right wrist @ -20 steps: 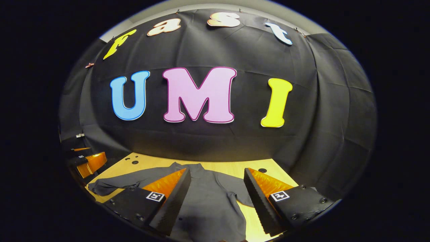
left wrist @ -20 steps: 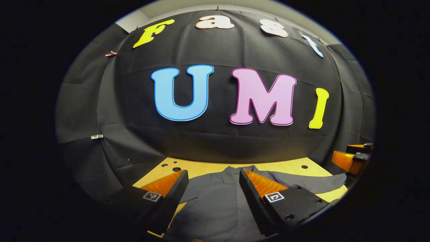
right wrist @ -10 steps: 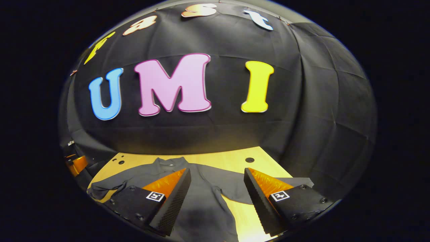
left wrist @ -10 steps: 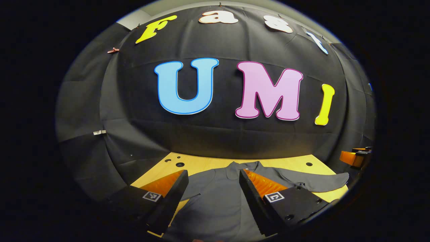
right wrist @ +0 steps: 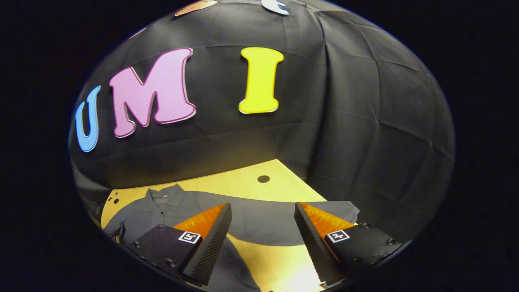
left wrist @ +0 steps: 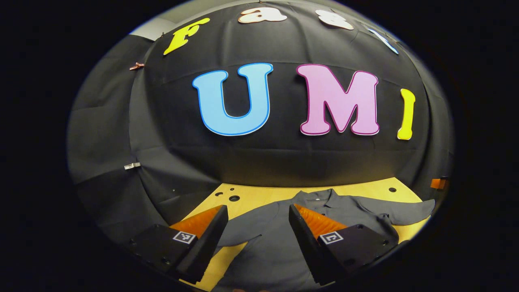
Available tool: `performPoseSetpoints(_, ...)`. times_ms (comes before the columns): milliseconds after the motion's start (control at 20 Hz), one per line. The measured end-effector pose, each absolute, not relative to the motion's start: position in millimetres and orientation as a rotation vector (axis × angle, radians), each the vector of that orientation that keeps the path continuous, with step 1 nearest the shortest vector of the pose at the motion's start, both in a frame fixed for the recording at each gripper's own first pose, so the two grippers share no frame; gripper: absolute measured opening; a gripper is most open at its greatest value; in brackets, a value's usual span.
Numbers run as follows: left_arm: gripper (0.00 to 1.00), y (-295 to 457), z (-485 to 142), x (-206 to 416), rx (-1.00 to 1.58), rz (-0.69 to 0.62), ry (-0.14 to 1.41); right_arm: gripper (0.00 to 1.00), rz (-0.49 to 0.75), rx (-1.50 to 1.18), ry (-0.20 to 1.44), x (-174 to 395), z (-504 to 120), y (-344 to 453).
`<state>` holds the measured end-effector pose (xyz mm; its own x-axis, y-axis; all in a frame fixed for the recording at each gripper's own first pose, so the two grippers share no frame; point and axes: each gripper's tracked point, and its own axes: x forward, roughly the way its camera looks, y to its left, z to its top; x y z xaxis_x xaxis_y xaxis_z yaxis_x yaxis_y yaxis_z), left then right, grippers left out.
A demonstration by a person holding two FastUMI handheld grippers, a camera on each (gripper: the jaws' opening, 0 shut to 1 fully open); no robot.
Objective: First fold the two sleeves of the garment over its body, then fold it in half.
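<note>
A pale wooden tabletop (right wrist: 259, 188) pierced by round holes (right wrist: 263, 179) is backed and flanked by creased black cloth walls (right wrist: 365, 121).

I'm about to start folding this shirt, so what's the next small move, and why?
Probably lower the right claw onto the sleeve lying flat across the table between its open fingers, then close. Both sleeves lie spread out, and neither claw holds anything.

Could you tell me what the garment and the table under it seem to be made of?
The garment looks like a thin, matte grey woven fabric: it lies limp with soft creases, and its collar lies flat. The table appears to be light wood or plywood with a smooth, faintly glossy face and drilled round holes; the exact board type cannot be told.
</note>
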<state>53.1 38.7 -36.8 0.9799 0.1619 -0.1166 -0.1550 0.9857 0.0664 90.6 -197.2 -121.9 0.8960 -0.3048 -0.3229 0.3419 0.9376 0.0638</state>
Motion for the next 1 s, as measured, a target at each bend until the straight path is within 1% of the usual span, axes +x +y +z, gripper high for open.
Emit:
performPoseSetpoints(100,0.95,38.2,-44.7,51.3,0.044,0.174,0.145,0.96,-0.385,0.124,0.341,91.5,-133.6,-225.3)
performPoseSetpoints(250,0.95,39.2,-52.7,51.8,0.036,0.202,0.176,0.97,-0.495,0.112,0.416,88.9,-163.1,-277.5)
performPoseSetpoints(550,0.95,39.8,-63.1,57.1,0.039,0.262,0.217,0.97,-0.65,0.192,0.498,81.8,-207.7,-362.7)
performPoseSetpoints(750,0.95,34.5,-75.1,53.6,-0.001,0.308,0.253,0.97,-0.702,0.24,0.552,85.0,-240.0,-401.9)
performPoseSetpoints(1000,0.95,25.8,-102.6,44.1,-0.035,0.347,0.317,0.97,-0.72,0.296,0.624,86.6,-285.8,-428.0)
